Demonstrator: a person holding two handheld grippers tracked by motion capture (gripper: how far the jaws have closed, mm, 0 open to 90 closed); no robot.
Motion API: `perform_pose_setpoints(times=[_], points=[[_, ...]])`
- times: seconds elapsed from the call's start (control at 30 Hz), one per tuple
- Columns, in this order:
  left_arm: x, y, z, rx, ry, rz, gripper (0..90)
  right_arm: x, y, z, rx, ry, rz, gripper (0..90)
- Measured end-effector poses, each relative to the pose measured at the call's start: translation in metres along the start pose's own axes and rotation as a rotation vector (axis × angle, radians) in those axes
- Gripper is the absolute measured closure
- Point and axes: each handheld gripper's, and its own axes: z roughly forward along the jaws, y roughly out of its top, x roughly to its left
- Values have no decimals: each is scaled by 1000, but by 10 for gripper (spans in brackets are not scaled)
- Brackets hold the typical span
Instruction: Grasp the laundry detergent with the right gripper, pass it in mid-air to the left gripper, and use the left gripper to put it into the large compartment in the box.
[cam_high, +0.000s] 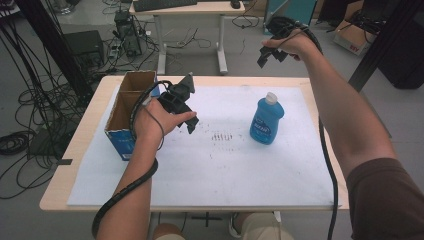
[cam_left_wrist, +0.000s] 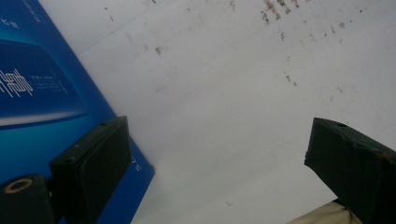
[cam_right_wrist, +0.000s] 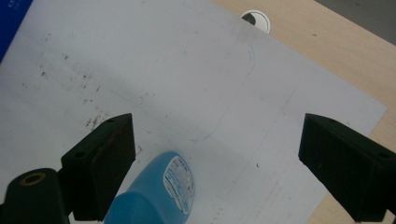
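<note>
White mat (cam_high: 210, 165), blue labelled bottle (cam_high: 266, 119), writing unreadable, blue box (cam_high: 126, 107)

Left gripper (cam_high: 187, 117): black, angular body, grey three-cornered plate on top; ribbed black cable (cam_high: 125, 187) trails along the forearm. Right gripper (cam_high: 272, 54): black, smooth black cable. Brass-ringed screw hole beside one jaw of each. Brown short sleeve (cam_high: 387, 200), beige shorts (cam_high: 260, 229).

A blue bottle (cam_high: 266, 120) with a white cap stands upright on the white sheet (cam_high: 210, 165), right of centre. An open blue cardboard box (cam_high: 129, 110) sits well apart at the sheet's left edge.
</note>
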Motion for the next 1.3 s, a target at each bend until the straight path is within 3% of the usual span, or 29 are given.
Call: perform_pose_setpoints(times=[0.47,0.6,0.97,1.3], points=[[-6,1,-2,-4,10,14,73,-20,-37,-12,-49,19,-9,98],[-7,3,-2,-6,11,23,73,-27,-57,-16,-66,26,-21,93],[-17,9,1,-14,7,52,72,-29,-103,-25,-117,32,-76,88],[-16,4,-1,-17,9,53,72,-31,-146,-34,-192,59,-120,71]])
